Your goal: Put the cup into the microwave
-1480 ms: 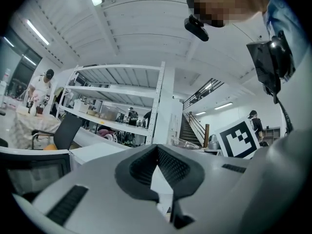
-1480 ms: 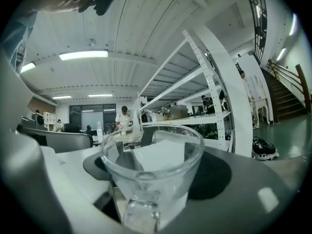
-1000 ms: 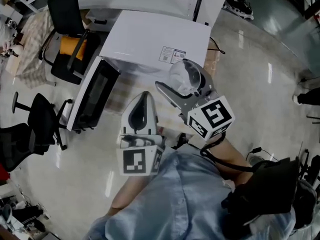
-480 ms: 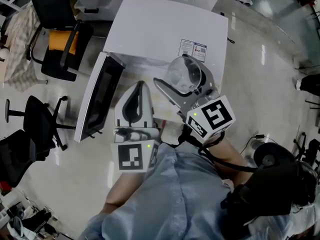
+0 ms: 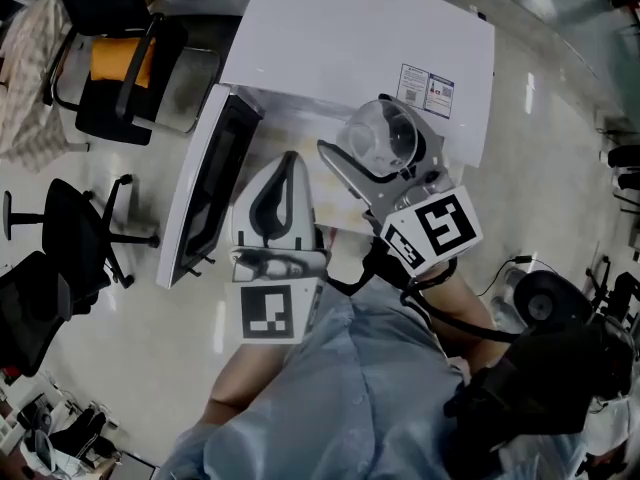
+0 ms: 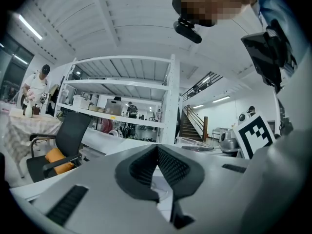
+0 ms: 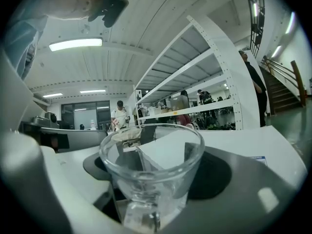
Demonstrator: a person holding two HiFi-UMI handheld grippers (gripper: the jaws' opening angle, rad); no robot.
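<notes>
A white microwave (image 5: 350,38) stands ahead of me, its dark-windowed door (image 5: 205,193) swung open to the left. My right gripper (image 5: 378,156) is shut on a clear glass cup (image 5: 385,138), held upright over the microwave's front edge. In the right gripper view the cup (image 7: 153,169) fills the space between the jaws. My left gripper (image 5: 288,166) hovers beside it to the left, in front of the open cavity, its jaws together with nothing in them. In the left gripper view the ribbed pads (image 6: 170,167) meet at the tip. The cavity's inside is hidden.
Black office chairs (image 5: 60,248) stand on the floor to the left, one with an orange cushion (image 5: 115,63). A round black device (image 5: 540,303) with cables sits on the floor at the right. White shelving (image 6: 122,89) and people show far off.
Both grippers have moved forward and lower toward the microwave, which now sits nearer and more central in the head view. The cup stays held in the right gripper.
</notes>
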